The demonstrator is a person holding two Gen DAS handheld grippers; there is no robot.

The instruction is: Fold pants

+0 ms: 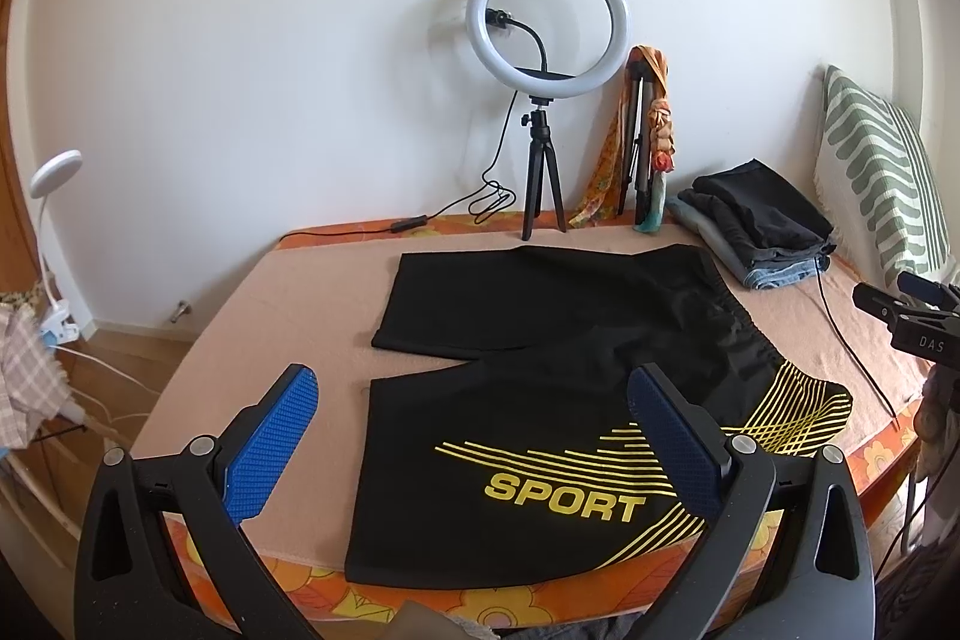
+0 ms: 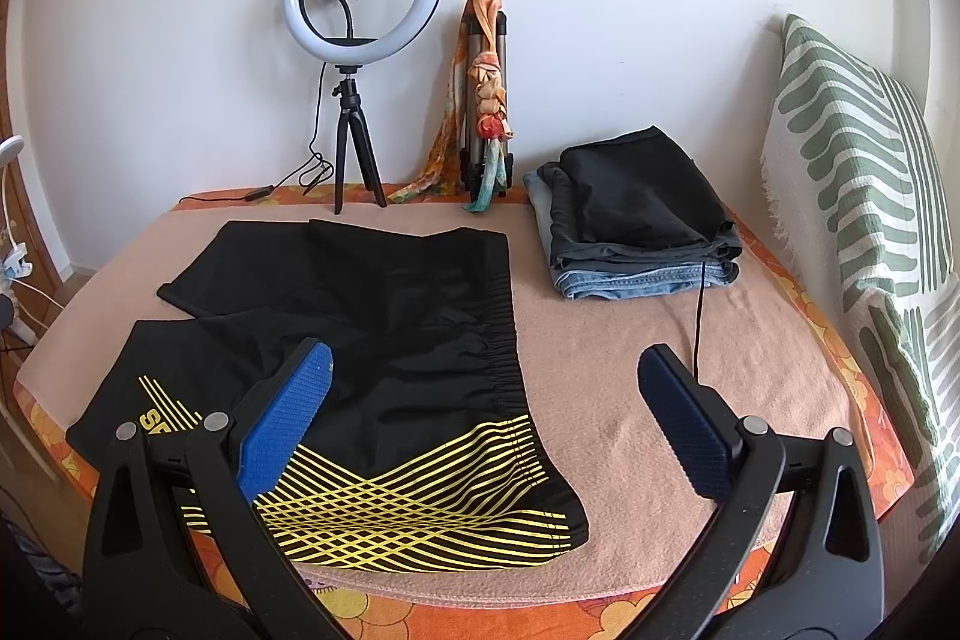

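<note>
Pants [image 1: 540,400] being laid flat, unfolded, ahead of both hand-held grippers.
Left hand-held gripper [image 1: 474,436] and right hand-held gripper [image 2: 486,412] are being held wide, empty, for edge access.

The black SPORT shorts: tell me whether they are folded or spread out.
Spread out. The black shorts lie flat on the bed, both legs apart and the waistband fully visible; no layer is doubled over.

Black fabric shorts with yellow stripes and "SPORT" lettering [image 1: 540,436] lie flat beneath the left gripper [image 1: 474,418]. Its blue-padded jaws gape wide, empty.
</note>
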